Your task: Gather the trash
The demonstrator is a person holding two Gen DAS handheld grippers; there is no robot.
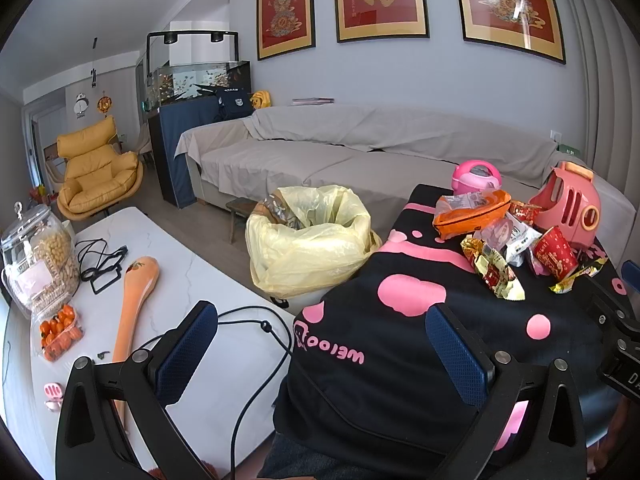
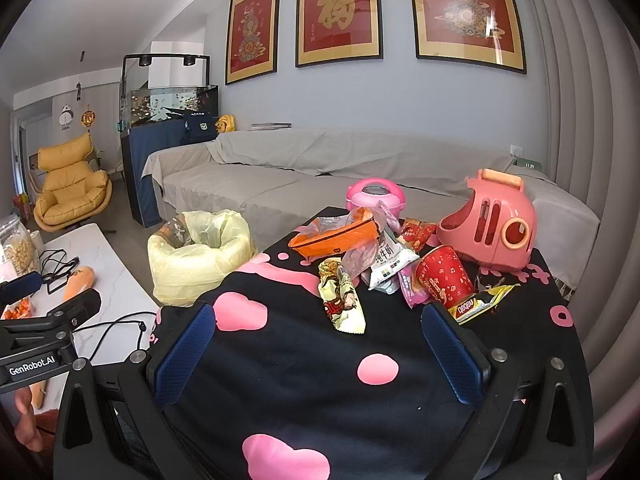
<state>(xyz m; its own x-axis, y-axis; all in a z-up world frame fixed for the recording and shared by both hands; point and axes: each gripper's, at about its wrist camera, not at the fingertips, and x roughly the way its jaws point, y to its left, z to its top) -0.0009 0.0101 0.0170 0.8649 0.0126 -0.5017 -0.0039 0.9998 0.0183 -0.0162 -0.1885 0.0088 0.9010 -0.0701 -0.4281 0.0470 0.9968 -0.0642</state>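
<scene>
A pile of trash lies on a black cloth with pink spots [image 2: 304,360]: an orange wrapper [image 2: 336,236], a gold and red snack wrapper [image 2: 342,300], a white milk pouch [image 2: 390,266], a red paper cup [image 2: 444,276] and a yellow wrapper [image 2: 480,302]. The pile also shows in the left wrist view [image 1: 504,240]. A bin lined with a yellow bag [image 1: 308,240] [image 2: 200,256] stands on the floor left of the cloth. My left gripper [image 1: 322,344] is open and empty over the cloth's near left part. My right gripper [image 2: 318,344] is open and empty, just short of the pile.
A pink toy toaster [image 2: 492,224] and a pink toy cooker [image 2: 374,196] stand behind the pile. A white marble table [image 1: 192,280] at left holds a snack jar [image 1: 38,256], a box of tomatoes [image 1: 60,332], an orange spoon [image 1: 134,300] and black cables [image 1: 100,260]. A grey covered sofa [image 1: 360,148] runs behind.
</scene>
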